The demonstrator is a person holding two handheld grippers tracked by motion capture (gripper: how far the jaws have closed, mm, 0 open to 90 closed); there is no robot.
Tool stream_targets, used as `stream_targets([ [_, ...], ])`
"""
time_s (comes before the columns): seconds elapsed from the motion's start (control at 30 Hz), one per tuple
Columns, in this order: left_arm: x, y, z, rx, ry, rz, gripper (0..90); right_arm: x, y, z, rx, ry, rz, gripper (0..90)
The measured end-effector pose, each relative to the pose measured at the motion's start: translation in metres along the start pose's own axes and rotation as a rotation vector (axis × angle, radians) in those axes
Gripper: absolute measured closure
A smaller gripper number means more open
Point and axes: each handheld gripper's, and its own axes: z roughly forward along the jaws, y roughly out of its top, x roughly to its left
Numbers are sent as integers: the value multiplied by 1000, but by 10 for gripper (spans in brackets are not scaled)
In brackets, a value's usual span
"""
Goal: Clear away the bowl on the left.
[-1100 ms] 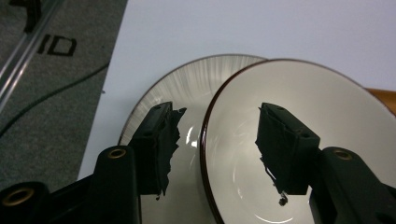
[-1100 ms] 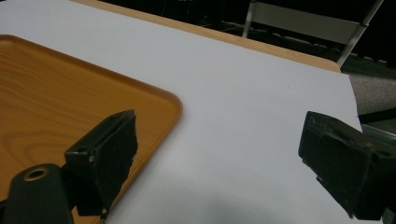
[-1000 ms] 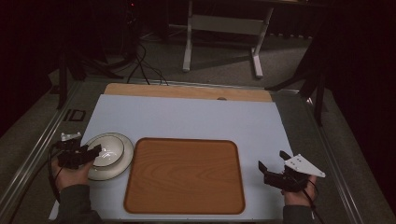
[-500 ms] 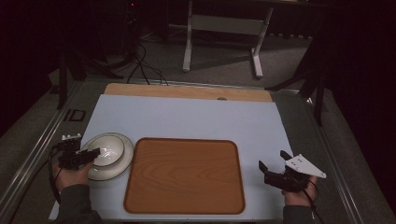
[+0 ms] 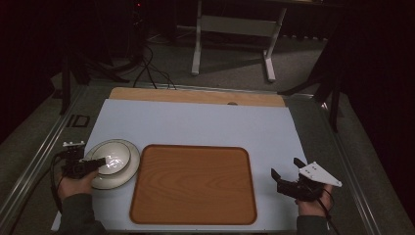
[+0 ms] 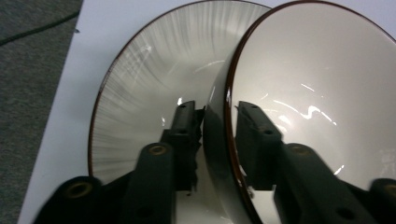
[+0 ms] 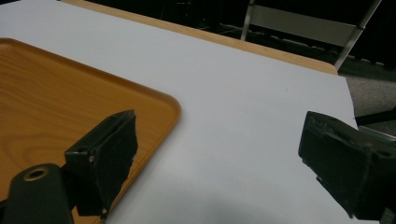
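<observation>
A white bowl (image 5: 115,156) with a dark rim sits in a ribbed white plate (image 5: 122,177) at the table's left, beside a wooden tray (image 5: 193,183). My left gripper (image 5: 100,162) reaches in from the left, and its jaws have just been closing. In the left gripper view one finger (image 6: 184,128) lies against the outside wall of the bowl (image 6: 317,88) above the plate (image 6: 154,60). The other finger (image 6: 254,133) is inside, so the left gripper (image 6: 219,114) is shut on the bowl's rim. My right gripper (image 5: 285,167) rests open and empty right of the tray.
The tray (image 7: 56,93) lies bare in the middle of the pale blue mat (image 5: 205,122). A wooden strip (image 5: 195,95) edges the table's far side. A metal stand (image 5: 235,29) and cables are on the floor beyond.
The left gripper's jaws have narrowed from wide apart to tight around the bowl's rim, and the hand has shifted slightly toward the bowl. The right gripper has stayed put.
</observation>
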Motion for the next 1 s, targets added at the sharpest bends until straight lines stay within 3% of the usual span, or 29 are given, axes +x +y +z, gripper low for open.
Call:
stream_targets([
  [0.17,3,0,0,6,-33,-41,781,0,0,0,1,-2,-1,113],
  [0.6,10,-2,-2,-10,-67,-99,804,0,0,0,-1,-2,2,113],
  [0.8,16,-4,-3,-30,-114,-149,803,-1,0,-1,-3,-5,3,113],
  [1.0,16,-5,-4,-41,-111,-149,803,-1,0,-1,-4,-5,2,113],
])
